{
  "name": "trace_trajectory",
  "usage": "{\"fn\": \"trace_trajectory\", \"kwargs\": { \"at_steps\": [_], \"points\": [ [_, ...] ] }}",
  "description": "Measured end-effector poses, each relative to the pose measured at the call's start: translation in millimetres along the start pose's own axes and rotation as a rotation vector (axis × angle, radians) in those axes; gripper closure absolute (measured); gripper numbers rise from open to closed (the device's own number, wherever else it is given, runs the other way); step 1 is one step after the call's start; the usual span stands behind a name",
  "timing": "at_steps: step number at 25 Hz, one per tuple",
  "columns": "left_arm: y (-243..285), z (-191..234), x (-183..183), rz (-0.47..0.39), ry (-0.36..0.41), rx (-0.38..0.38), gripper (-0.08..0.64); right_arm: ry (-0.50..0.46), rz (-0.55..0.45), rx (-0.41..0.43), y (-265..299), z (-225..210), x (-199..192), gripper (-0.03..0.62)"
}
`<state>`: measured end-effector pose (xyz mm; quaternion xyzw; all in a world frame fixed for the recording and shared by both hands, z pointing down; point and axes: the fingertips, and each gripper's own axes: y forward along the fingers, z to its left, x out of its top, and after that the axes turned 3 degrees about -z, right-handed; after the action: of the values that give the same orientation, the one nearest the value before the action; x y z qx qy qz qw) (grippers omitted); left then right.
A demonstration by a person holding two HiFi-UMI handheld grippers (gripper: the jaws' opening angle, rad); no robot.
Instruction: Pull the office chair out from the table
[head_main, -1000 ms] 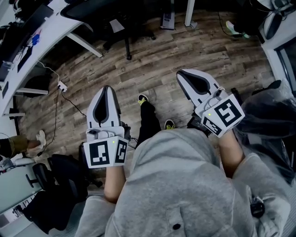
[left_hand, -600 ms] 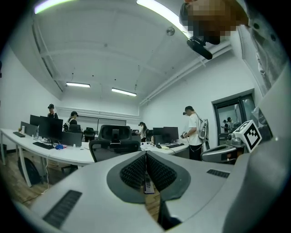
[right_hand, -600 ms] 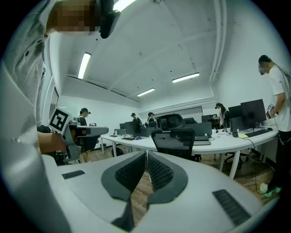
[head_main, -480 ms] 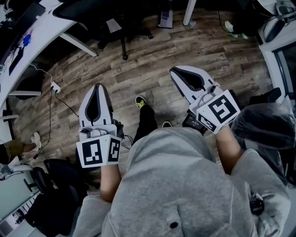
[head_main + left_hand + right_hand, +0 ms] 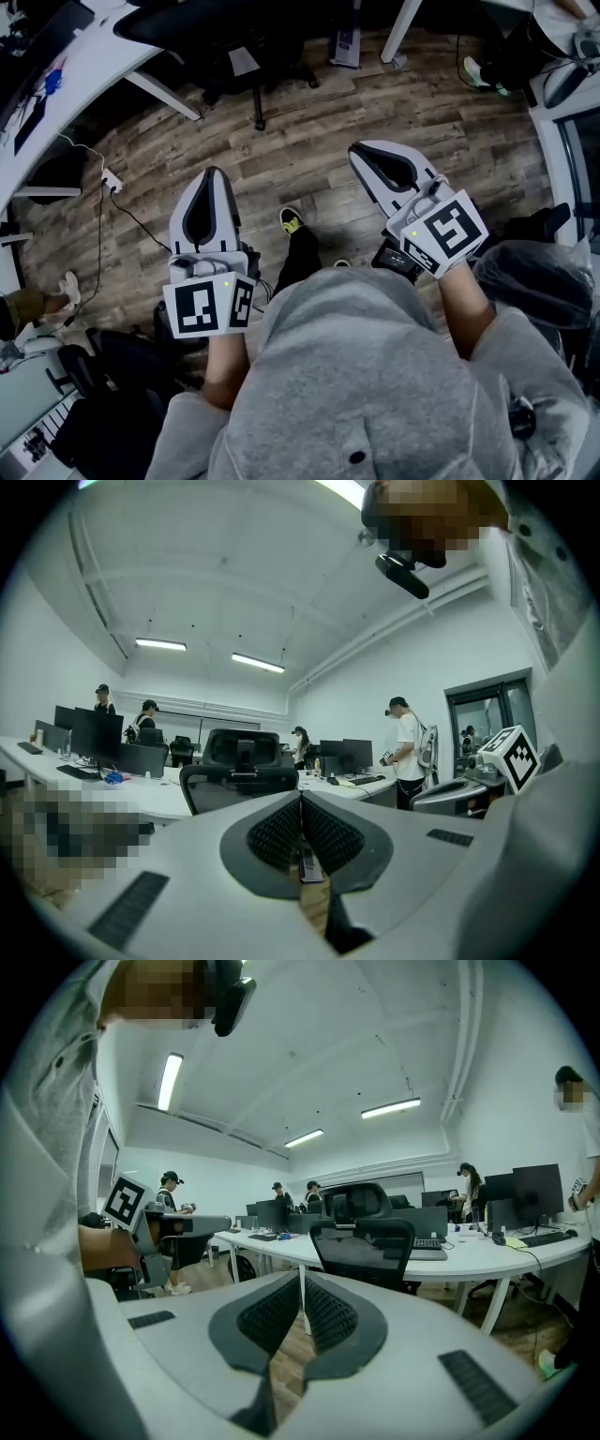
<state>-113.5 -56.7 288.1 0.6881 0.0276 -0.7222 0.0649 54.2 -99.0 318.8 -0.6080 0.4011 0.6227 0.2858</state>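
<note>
- Office chair (image 5: 230,52): pushed in under the white table (image 5: 84,66), seat below the table edge, backrest facing out. Both gripper views show the dark mesh back with a headrest above it (image 5: 234,780) (image 5: 361,1246).
- Left hand-held gripper (image 5: 214,183): jaws pressed together, nothing between them (image 5: 301,803). It sits over the wood floor (image 5: 394,103), well short of the table.
- Right hand-held gripper (image 5: 367,157): also closed and empty (image 5: 302,1288), and equally far from the table. Neither gripper touches the chair.
- Handling, judged: the star base stands on the plank floor, so the chair should roll with little force. It probably has moderate weight, enough to coast a little after the pull.
- The seat likely swivels, so a pull from 1 side would turn it rather than bring it away from the table.
- The mesh panel looks soft and would give under the pads, while the frame rim around it looks stiff.
- Grasp choice, judged: open both pairs of jaws and clamp the top rim of the backrest frame with 2 grips, 1 on each side of the headrest stem. Then pull level and straight away from the table.
- Avoid the headrest itself, since it may tilt or slide.
</note>
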Motion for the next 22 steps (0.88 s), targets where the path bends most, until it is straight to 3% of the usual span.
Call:
{"fn": "trace_trajectory", "kwargs": {
  "at_steps": [16, 22],
  "points": [
    [58.8, 80.9, 11.5, 0.003, 0.074, 0.006, 0.548, -0.04, 0.017, 0.006, 104.6, -13.0, 24.7, 0.552],
    [75.8, 110.2, 21.0, -0.038, -0.005, -0.03, 0.548, -0.056, 0.009, 0.003, 143.3, -14.2, 37.3, 0.552]
  ]
}}
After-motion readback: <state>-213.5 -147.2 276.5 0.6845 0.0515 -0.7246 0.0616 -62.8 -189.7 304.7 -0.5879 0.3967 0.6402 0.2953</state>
